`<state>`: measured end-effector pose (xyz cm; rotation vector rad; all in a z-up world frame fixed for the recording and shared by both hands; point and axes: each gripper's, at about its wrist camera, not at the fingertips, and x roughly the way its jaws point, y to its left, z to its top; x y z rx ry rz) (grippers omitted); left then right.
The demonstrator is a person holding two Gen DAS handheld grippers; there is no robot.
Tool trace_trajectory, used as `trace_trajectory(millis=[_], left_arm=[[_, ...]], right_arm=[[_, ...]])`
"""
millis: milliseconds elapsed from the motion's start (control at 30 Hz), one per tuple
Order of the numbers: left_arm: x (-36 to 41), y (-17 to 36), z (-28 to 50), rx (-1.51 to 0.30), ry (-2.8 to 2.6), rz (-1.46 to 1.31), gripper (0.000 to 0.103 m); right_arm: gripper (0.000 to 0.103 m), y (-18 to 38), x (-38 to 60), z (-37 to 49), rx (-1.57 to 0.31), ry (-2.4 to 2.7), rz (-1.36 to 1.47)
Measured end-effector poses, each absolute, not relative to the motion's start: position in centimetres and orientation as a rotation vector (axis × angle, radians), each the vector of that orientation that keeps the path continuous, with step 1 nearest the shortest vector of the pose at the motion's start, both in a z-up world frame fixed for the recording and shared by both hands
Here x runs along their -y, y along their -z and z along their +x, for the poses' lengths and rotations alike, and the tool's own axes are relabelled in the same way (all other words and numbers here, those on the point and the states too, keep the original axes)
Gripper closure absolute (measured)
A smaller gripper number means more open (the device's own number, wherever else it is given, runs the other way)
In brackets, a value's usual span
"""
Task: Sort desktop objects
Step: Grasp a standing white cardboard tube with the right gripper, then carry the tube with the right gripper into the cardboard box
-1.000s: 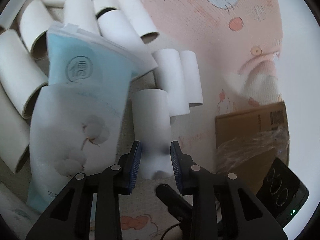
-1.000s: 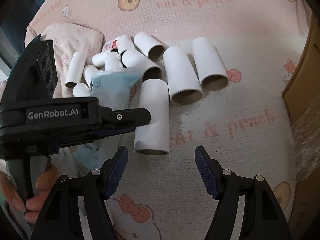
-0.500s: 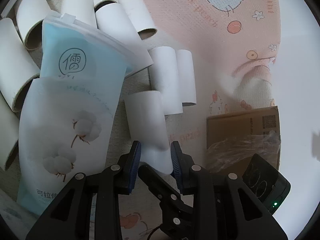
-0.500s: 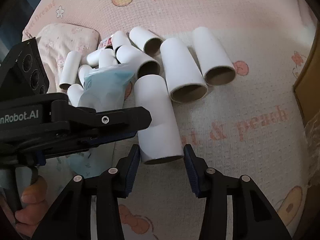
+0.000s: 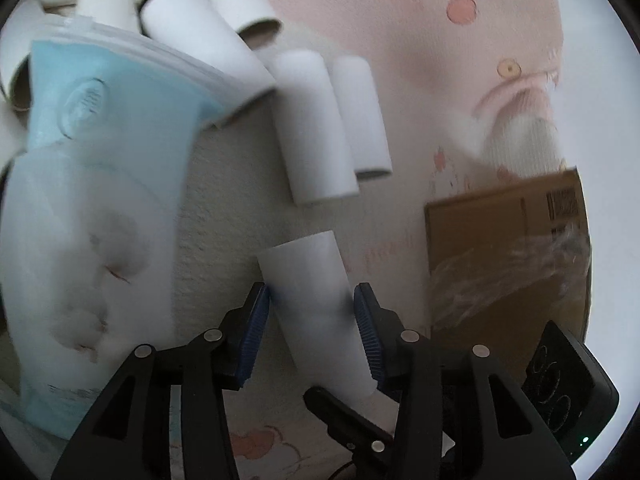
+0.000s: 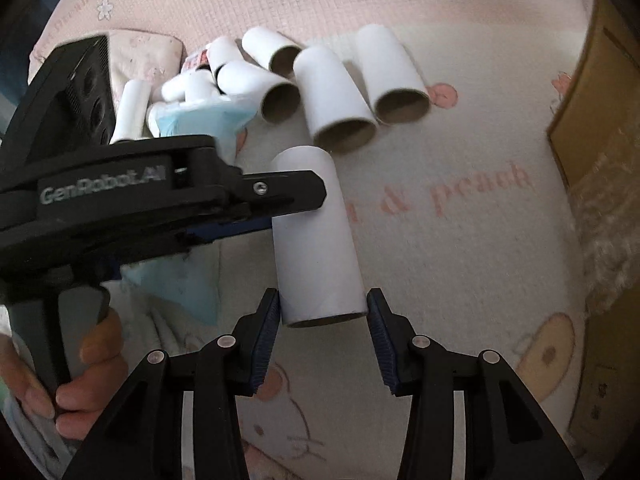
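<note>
I have one white cardboard tube (image 6: 316,236) caught between both tools, lifted a little off the pink printed blanket (image 6: 460,208). My right gripper (image 6: 323,322) pinches its near open end, a blue pad pressed on each side of the rim. My left gripper (image 5: 312,312) comes in from the left and clamps the same tube (image 5: 316,304) around its middle; in the right wrist view its black body (image 6: 160,200) crosses in front of the tube's far half. The left hand (image 6: 72,372) wraps the tool's handle at the near left edge. Farther off, two more tubes (image 6: 360,80) lie side by side with their open ends facing me, and a heap of tubes (image 6: 240,68) sits to their left. A pale blue cotton-pad pouch (image 5: 96,200) leans against that heap, blurred in the left wrist view. A brown cardboard box (image 5: 508,248) with crumpled clear plastic on it stands at the right.
</note>
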<state>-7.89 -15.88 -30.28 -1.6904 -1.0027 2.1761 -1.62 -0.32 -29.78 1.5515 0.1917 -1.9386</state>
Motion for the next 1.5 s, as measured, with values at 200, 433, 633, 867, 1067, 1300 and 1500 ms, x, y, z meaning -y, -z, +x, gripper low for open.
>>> trace_trajectory(millis=[200, 433, 633, 867, 1067, 1300, 1500], left_arm=[[14.8, 31.6, -7.0, 1.101, -2.032, -1.791, 0.054], [14.6, 32.3, -6.4, 1.203, -1.995, -1.757, 0.055], [14.0, 29.5, -6.1, 1.074, -2.074, -1.698, 0.055], [12.4, 23.8, -5.8, 0.866, -2.175, -1.584, 0.056], [10.1, 19.0, -5.4, 0.670, -2.235, -1.483, 0.056], [8.0, 15.3, -5.0, 0.543, -2.247, -1.406, 0.056], [6.6, 13.1, -5.1, 0.446, -2.270, -1.359, 0.056]], right_arm=[[0.062, 30.3, -1.1, -0.4, -0.218, 1.905, 1.604], [0.061, 30.3, -2.4, -0.3, -0.167, 1.870, 1.621], [0.061, 28.5, -3.2, -0.4, -0.134, 1.886, 1.560], [0.054, 24.6, -3.9, 0.2, -0.254, 1.921, 1.389], [0.052, 21.1, -4.2, -0.2, -0.340, 2.004, 1.221], [0.034, 17.2, -4.9, -0.4, -0.253, 1.999, 1.043], [0.038, 15.1, -4.4, 0.3, -0.314, 2.018, 0.968]])
